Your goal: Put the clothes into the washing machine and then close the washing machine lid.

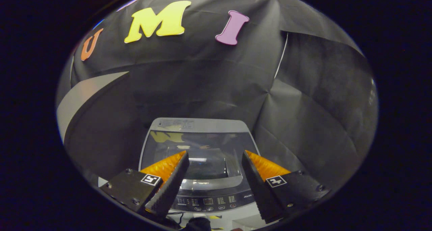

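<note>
A grey top-loading washing machine (pixel 199 126) stands below and ahead of my fingers, against the black cloth wall. Its dark glass lid (pixel 202 156) lies flat, closed over the tub, and reflects the booth. The control panel (pixel 209 200) with small buttons runs along the machine's near edge, between my fingers. My gripper (pixel 214 155) hovers above the lid, open, with nothing between its fingers. I see no clothes through the glass clearly.
Black cloth walls close in behind the machine and on both sides. A pale grey panel (pixel 77 102) shows at the left beyond the cloth. A dark cable (pixel 180 215) hangs in front of the machine's white front.
</note>
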